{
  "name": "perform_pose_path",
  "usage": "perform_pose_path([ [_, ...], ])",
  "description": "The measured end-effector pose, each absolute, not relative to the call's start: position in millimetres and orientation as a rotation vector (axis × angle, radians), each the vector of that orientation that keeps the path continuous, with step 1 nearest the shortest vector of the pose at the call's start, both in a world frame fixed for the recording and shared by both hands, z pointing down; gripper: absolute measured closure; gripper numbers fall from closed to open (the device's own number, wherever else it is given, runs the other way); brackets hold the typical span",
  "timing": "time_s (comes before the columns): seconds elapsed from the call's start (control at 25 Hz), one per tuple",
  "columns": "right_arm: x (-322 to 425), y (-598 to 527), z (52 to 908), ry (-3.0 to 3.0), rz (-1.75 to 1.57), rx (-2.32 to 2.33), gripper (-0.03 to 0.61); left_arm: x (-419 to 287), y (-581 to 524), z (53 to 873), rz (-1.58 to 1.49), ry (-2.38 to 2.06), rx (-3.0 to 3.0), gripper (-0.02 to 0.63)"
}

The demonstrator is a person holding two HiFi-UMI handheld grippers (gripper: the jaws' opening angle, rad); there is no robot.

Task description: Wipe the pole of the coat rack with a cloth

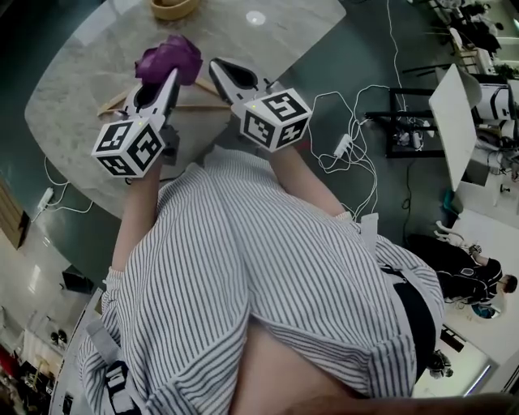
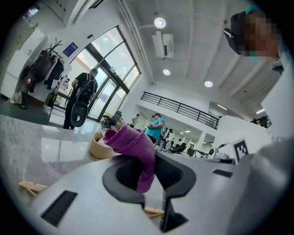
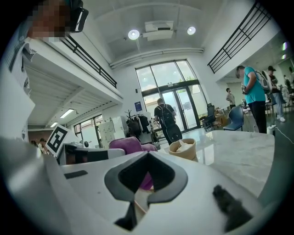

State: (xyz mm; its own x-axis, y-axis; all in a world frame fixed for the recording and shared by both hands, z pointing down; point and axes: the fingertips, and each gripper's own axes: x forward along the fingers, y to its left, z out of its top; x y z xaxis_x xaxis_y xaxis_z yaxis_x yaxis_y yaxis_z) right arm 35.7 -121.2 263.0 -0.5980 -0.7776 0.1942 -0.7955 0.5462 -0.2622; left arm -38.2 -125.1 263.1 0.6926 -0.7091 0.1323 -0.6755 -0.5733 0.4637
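Nearest you, over your striped cotton shirt (image 1: 243, 267), both tongs reach out above the near edge of the rounded, pale veined stone table (image 1: 81, 73). Your left gripper (image 1: 166, 81) is clamped on the cloth (image 1: 168, 57), a soft purple knit bunched into a loose crumple at the jaw tips with one fold hanging down between them, while your right gripper (image 1: 220, 71) just beside it has its jaws pressed together on nothing. Thin pale wooden sticks (image 1: 199, 106) lie flat on the stone beneath the tongs, and a round tan bowl (image 1: 173, 8) stands at the table's far edge.
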Motion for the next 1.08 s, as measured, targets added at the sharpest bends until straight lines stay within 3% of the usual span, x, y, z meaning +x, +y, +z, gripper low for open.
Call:
perform_pose_path([
  [1.08,39.5,-113.0,275.8,-2.664,0.472,1.356,0.563,-26.5,-116.4,275.4,-0.082,-1.002,2.412,0.534],
])
